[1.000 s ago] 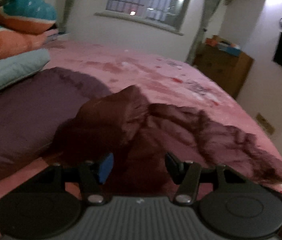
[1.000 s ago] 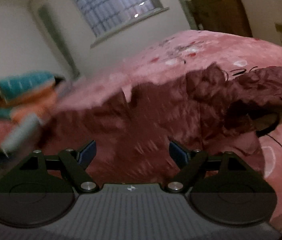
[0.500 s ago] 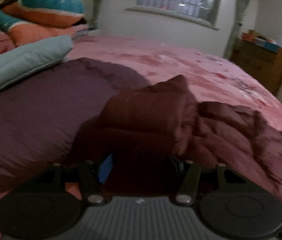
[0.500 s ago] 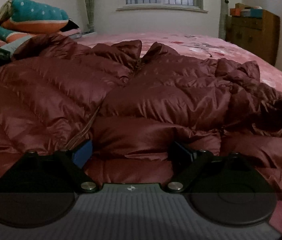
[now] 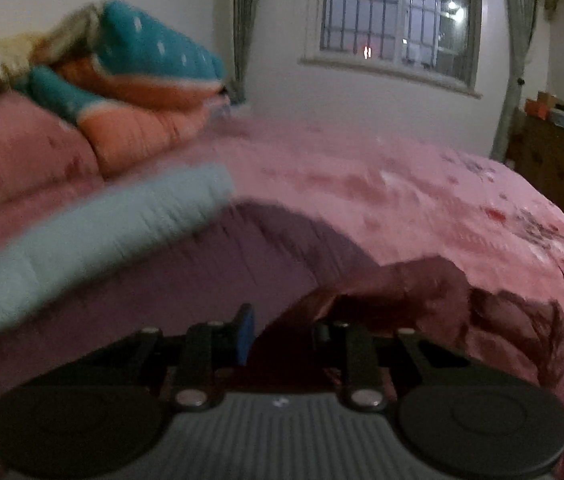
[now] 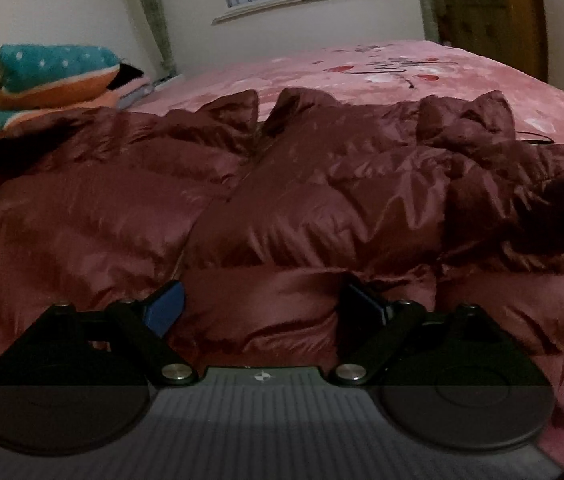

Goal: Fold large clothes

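A puffy maroon down jacket [image 6: 302, 200] lies spread across the pink bed cover [image 6: 402, 68], collar toward the window. In the left wrist view one edge of the jacket [image 5: 402, 292] rises in a ridge into my left gripper [image 5: 282, 334]. Its jaws are closing, and the maroon fabric fills the narrow gap between them. My right gripper [image 6: 262, 306] stands wide open low over the near hem. A padded section of the jacket bulges between its fingers without being squeezed.
A purple quilted garment [image 5: 202, 280] lies left of the jacket, with a light blue folded piece [image 5: 102, 232] on it. Teal and orange bedding [image 5: 142, 64] is stacked at the head of the bed. A wooden dresser [image 6: 494, 20] stands by the far wall.
My left gripper's jaws have narrowed onto the jacket's edge, and it has risen and swung toward the stacked bedding. My right gripper has come down closer over the hem, its jaws as wide as before.
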`<state>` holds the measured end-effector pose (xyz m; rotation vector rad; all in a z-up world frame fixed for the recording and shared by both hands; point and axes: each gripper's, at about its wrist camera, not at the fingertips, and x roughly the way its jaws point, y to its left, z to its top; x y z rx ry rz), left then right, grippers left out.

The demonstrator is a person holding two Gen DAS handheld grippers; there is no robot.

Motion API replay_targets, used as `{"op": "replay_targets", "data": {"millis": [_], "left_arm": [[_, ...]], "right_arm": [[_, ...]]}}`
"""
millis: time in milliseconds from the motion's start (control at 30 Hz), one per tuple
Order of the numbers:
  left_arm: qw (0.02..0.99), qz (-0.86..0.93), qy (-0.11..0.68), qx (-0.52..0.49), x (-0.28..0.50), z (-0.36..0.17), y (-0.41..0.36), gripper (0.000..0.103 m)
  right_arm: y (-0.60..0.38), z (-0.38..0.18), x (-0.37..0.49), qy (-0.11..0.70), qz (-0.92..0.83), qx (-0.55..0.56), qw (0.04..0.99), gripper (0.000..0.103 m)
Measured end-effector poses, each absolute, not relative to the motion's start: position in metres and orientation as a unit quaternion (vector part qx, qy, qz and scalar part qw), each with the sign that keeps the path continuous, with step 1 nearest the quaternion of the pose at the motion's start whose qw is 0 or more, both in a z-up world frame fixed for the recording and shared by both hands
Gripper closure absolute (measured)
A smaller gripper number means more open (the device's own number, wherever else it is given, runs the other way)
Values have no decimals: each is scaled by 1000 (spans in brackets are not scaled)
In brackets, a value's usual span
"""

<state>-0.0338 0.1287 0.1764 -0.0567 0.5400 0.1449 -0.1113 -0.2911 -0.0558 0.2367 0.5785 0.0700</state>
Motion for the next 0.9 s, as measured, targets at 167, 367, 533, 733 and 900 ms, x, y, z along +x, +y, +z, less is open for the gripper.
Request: {"op": "replay_targets", "data": {"millis": [167, 367, 533, 733, 900], "left_arm": [[964, 89, 247, 30, -16, 210, 137, 76], [958, 95, 266, 44, 31, 202, 155, 46], [956, 105, 266, 58, 56, 182, 153, 30], [960, 99, 251, 81, 58, 179, 163, 10], [961, 98, 244, 90, 51, 179, 179, 4]], "right_arm": [[-305, -53, -102, 275, 20, 138, 951, 0], [-314, -53, -88, 270, 6, 150, 951, 0], [-311, -55, -75, 274, 3, 143, 951, 0], [-292, -56, -62, 280, 7, 131, 951, 0], [-291, -58, -46, 282, 10, 131, 950, 0]]}}
